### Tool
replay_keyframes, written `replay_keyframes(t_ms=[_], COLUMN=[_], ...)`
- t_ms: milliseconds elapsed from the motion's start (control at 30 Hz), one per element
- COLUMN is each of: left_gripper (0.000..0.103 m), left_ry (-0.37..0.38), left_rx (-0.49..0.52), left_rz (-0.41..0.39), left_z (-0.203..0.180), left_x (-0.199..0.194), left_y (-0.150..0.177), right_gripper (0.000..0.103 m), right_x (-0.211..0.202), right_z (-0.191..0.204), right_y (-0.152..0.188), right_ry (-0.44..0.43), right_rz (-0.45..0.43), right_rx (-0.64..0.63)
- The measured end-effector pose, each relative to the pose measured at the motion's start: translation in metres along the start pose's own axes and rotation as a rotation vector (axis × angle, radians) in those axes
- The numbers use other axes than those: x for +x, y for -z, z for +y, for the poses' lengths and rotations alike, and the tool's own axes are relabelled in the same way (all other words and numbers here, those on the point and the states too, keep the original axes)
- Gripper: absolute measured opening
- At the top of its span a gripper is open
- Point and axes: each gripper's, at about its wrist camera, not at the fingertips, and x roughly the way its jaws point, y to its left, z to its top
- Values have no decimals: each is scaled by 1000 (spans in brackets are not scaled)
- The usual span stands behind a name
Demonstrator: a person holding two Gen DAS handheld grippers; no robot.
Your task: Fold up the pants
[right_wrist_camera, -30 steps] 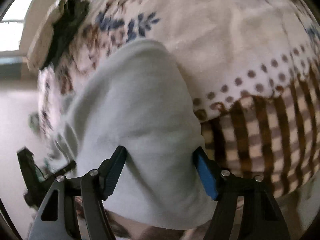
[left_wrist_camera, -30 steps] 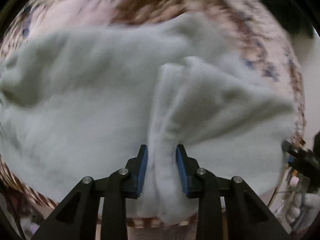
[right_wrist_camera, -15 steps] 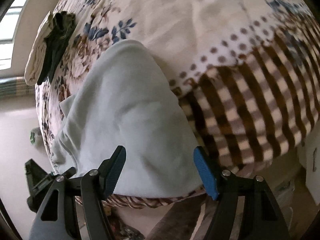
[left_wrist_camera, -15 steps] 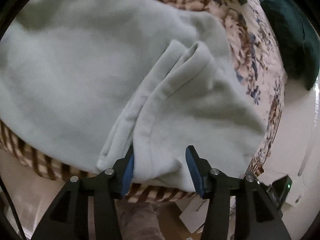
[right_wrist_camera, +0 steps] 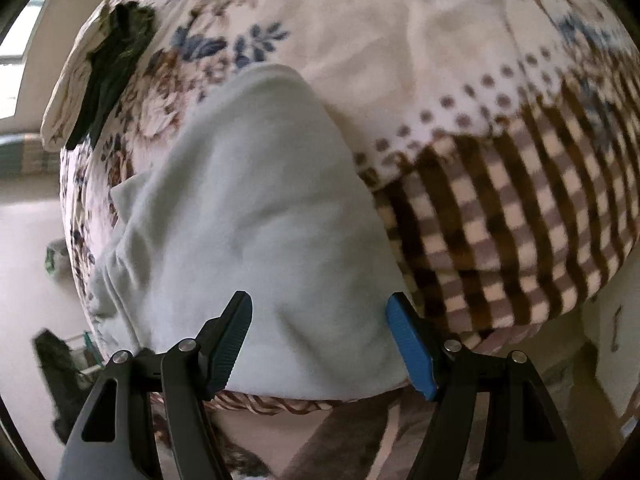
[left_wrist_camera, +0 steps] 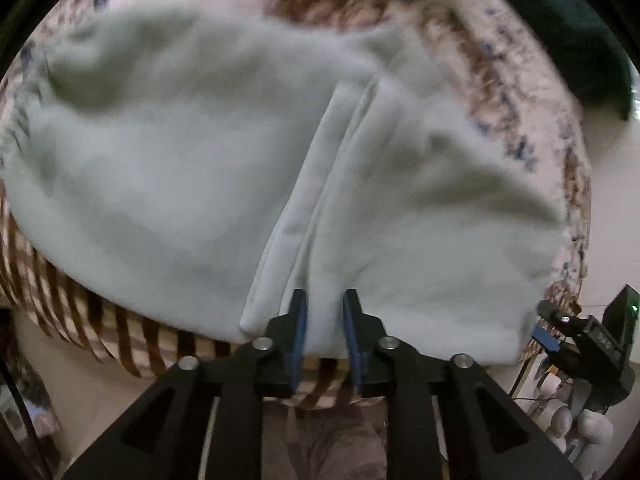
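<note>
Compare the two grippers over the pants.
The left gripper has its fingers close together and closing, a fold of the pale pants between them; the right gripper has its fingers spread wide above flat cloth, gripping nothing. Both have black arms and point down at the pants.

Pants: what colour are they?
The pants are pale mint green, plain; clearest in the left wrist view.

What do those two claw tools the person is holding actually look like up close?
Each hand-held gripper is a black plastic frame with triangular cut-outs and silver pivot pins. The left hand-held gripper has two blue pads. The right hand-held gripper has one ribbed blue pad and one ribbed dark pad. No sleeves or cables on them show.
</note>
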Motion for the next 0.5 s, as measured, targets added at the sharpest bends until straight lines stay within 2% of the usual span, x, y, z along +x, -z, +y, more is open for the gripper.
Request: replay_keyframes(t_ms=[100,133,167,200,233,400,500], left_gripper=[42,65,99,103,103,103,103], left_ry=[33,48,65,86,100,167,264], left_rx=[-50,-73,-97,-128,-181,-554,-768], left_rz=[-102,-135,-168,-199,-231,-371,-441], left_z=[15,23,32,45,63,164,216], left_x=[-29,-34,-38,-42,-45,-42,-25], left_y=[-2,-2,-3,-4,-4,11,23], right_gripper=[73,73,73,73,73,73,73], right_x=[-9,-11,-13,-14,-13,16,40], right_z=[20,27,35,44,51,108,145], right_y=[1,1,2,2,2,-2,-6], right_ry=[40,49,54,53,52,96,110], right_rz=[-15,-20,-24,-26,-25,-5,4], right_rx=[-63,-83,-101,-115,-128,-244,-328])
